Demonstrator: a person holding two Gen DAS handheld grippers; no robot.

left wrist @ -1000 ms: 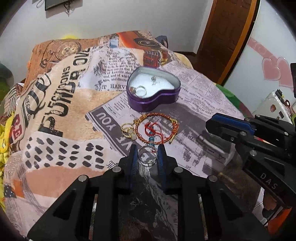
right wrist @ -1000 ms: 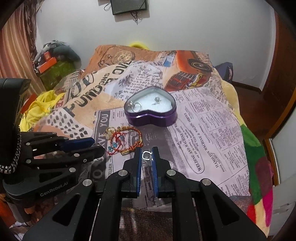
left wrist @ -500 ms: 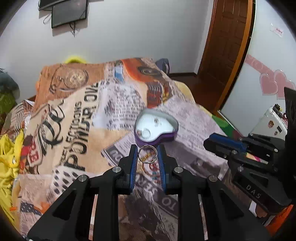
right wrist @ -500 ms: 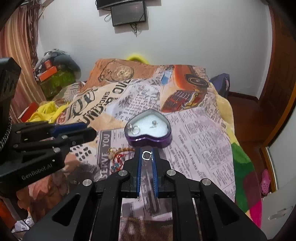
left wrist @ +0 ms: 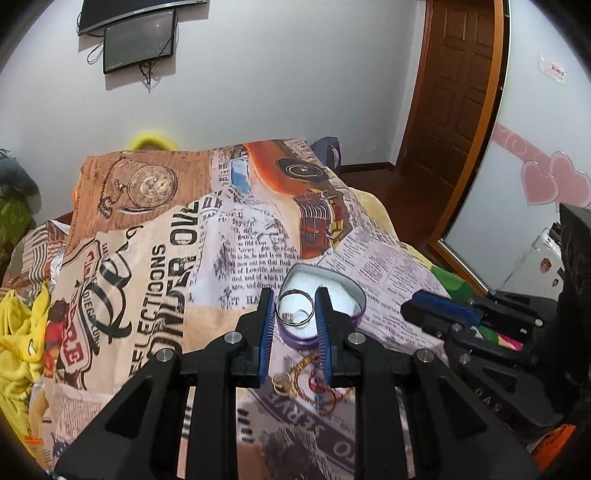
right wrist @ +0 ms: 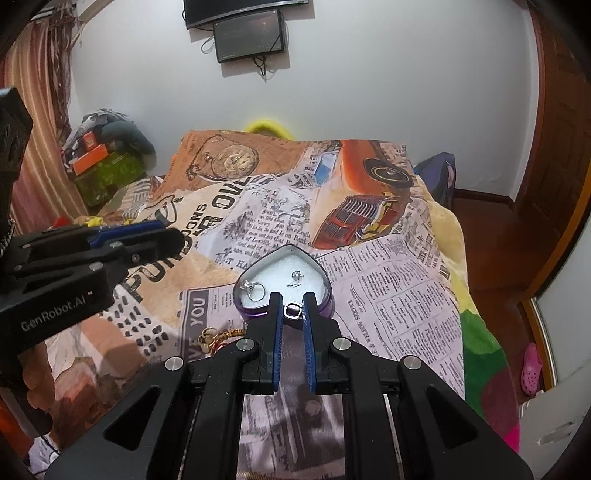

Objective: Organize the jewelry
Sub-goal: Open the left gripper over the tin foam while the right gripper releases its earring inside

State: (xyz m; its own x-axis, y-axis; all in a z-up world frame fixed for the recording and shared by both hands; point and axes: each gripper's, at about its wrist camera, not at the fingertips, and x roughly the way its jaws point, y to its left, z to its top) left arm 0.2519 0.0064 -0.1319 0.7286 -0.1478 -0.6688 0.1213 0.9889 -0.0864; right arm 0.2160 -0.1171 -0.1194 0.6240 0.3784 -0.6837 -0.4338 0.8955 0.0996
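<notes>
- The left tool [left wrist: 295,307] is clenched on a large silver ring [left wrist: 295,307], pinched upright between its blue pads above the near-left part of the heart-shaped tin [left wrist: 360,295].
- The right tool [right wrist: 293,309] grips a small silver ring [right wrist: 293,309] at its fingertips, held over the near rim of the same tin [right wrist: 328,295].
- The tin, purple-walled with a white lining, sits on the bed [right wrist: 399,295] on a newspaper-print blanket; a stone-set ring [right wrist: 255,291] lies at its left side and a small earring [right wrist: 295,277] near its middle.
- On the blanket just nearer than the tin lie gold rings [left wrist: 282,384] and a red-and-gold beaded bracelet [left wrist: 325,391]; in the right wrist view the right tool's body hides most of them, leaving only the gold rings [right wrist: 208,338] and a bit of chain showing.
- Each tool appears in the other's view: the right one [left wrist: 417,310] at the right of the tin, the left one [right wrist: 173,240] at the left and farther back, well apart.
- Around the bed: a yellow cloth [left wrist: 18,332] at the left edge, a wall-mounted screen [right wrist: 249,35] on the far wall, a wooden door [left wrist: 458,92] at far right, and a pink shoe [right wrist: 532,363] on the floor at right.
</notes>
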